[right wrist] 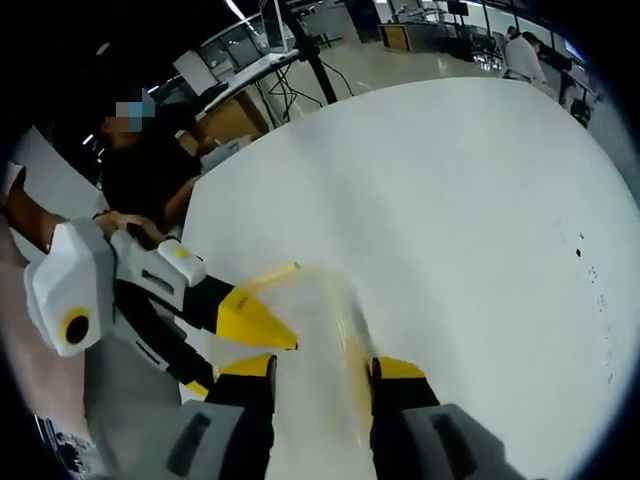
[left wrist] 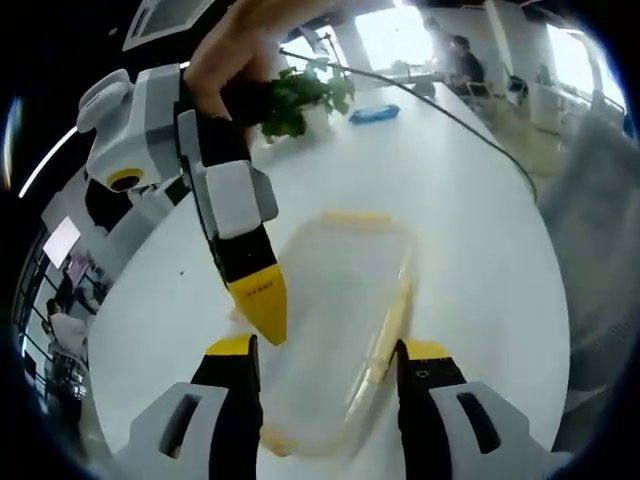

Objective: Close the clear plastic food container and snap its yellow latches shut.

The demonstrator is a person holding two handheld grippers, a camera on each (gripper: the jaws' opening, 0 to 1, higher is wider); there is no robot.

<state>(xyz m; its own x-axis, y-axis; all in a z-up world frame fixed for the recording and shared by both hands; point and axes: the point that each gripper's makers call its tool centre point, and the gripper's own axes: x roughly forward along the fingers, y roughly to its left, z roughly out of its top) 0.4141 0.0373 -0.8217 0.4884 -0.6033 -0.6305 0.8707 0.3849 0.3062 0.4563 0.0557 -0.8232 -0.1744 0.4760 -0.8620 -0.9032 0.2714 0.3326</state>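
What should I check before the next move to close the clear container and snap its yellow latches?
1. Container rests flat on the white table: ok.
2. Left hand-held gripper jaws open, straddling the container: ok.
3. Right hand-held gripper jaws open around the container's near end: ok.
4. Lid fully seated: cannot tell, the pictures are blurred.
5. Yellow latches snapped: cannot tell.
6. Potted plant and blue object stand apart from the container: ok.

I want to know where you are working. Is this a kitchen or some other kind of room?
Probably an open office, not a kitchen. There is a long white table with a potted plant, big bright windows, and people sitting at desks farther back.
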